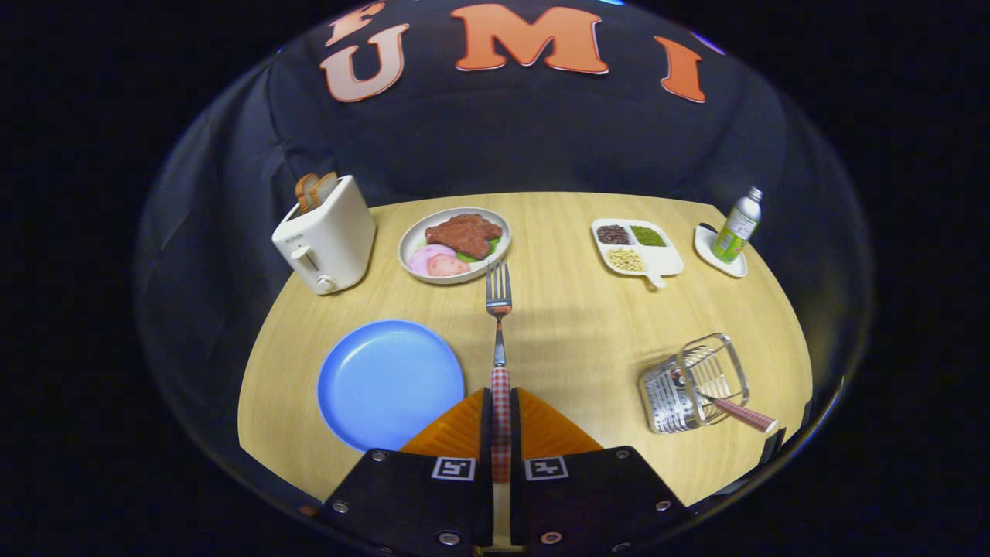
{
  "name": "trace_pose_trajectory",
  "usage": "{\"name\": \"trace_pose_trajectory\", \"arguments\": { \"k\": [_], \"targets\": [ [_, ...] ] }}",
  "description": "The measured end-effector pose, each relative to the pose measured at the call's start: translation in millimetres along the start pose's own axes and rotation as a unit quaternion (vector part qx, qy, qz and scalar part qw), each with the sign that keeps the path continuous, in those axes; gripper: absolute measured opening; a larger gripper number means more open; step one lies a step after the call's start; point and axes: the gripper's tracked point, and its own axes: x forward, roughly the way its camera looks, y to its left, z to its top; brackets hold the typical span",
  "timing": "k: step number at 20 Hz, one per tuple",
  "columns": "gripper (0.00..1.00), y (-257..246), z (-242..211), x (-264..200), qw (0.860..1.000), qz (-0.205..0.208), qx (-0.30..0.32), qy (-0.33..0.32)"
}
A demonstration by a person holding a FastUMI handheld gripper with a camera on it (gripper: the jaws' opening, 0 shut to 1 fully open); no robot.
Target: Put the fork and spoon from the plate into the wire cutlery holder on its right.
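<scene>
Fork (499,325) with a red checked handle is held between the two orange fingers (464,425) of the gripper (501,418), which are closed tight on the handle; its tines point far, toward the plate of food (455,244). The blue plate (389,384) lies on the table (572,325) just left of the fingers. The wire cutlery holder (694,384) stands near the right side, and the spoon (735,410), with the same checked handle, is already inside it, the handle leaning out to the right. On the far side are a white toaster (326,234) with bread on the left, a divided dish (636,247), and a green bottle (739,226) on a small saucer (719,254) at the right.
</scene>
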Motion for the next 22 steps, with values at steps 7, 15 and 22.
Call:
{"name": "trace_pose_trajectory", "arguments": {
  "k": [7,15,22],
  "targets": [
    [0.09,-98,-12,-25,0.999,-0.044,0.020,0.024],
    [0.09,-157,-4,-64,0.997,-0.048,0.012,0.058],
    [0.09,-178,-22,-68,0.991,-0.021,-0.040,0.124]
  ]
}}
